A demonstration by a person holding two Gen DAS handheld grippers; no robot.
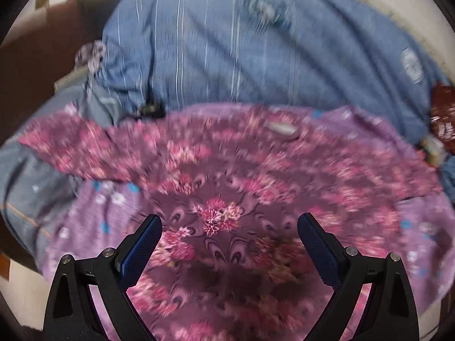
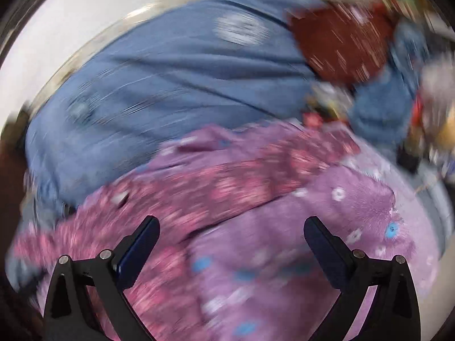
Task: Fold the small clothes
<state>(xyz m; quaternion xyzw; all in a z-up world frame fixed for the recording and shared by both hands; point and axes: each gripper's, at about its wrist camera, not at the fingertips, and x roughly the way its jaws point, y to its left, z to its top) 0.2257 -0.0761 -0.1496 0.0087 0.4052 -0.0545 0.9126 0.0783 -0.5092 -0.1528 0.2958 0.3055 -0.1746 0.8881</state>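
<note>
Left gripper (image 1: 229, 224): jaws wide apart, nothing in them, over the pink flower cloth (image 1: 221, 170).
Right gripper (image 2: 231, 228): jaws apart, holding nothing.
Pink flower cloth: lies spread on the purple cloth (image 2: 327, 227).

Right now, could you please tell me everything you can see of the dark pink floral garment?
The dark pink floral garment is thin printed cloth, maroon with pink flower clusters and swirling feather-like motifs. It lies spread out, mostly flat with soft creases, over a lilac flower-print cloth and against a blue striped cloth behind. A small pale tag shows near its far edge. Both views are blurred. Neither gripper touches it.
</note>
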